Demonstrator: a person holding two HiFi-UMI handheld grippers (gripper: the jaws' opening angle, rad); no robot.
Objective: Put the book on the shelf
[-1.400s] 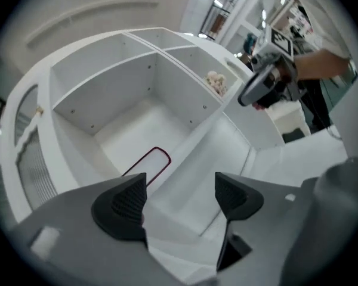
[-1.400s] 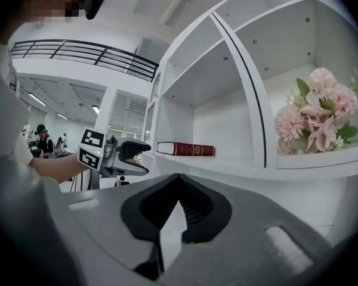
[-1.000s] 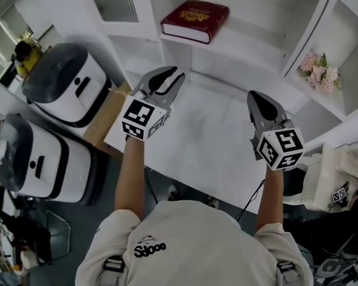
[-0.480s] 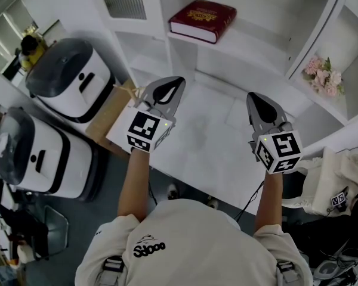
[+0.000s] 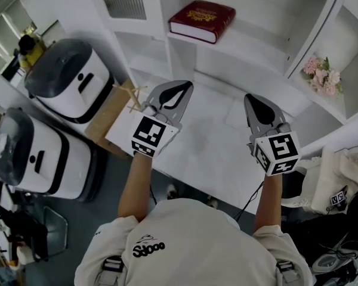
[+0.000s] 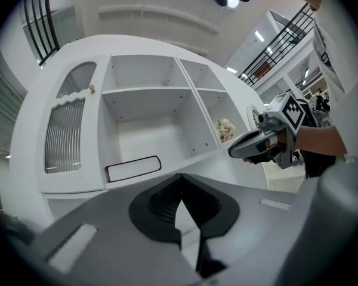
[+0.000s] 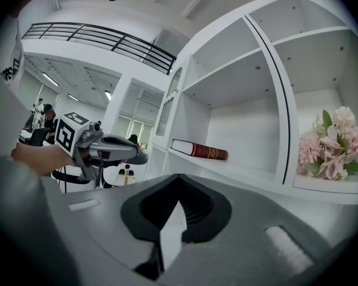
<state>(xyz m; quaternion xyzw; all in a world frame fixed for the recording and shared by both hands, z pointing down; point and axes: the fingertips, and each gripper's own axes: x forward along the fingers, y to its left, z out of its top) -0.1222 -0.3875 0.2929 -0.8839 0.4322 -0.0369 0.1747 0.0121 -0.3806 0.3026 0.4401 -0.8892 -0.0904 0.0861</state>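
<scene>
Hovering over desk (image 5: 210, 151): left gripper (image 5: 185, 86), right gripper (image 5: 250, 98), jaws clenched, empty. Book (image 5: 203, 20) flat on far shelf (image 5: 253, 47); placing looks done. Next: pull back.

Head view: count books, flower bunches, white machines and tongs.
Book: 1
Flower bunch: 1
White machines: 2 (upper machine, lower machine)
Tongs: 2 (left tongs, right tongs)
Total: 6
</scene>
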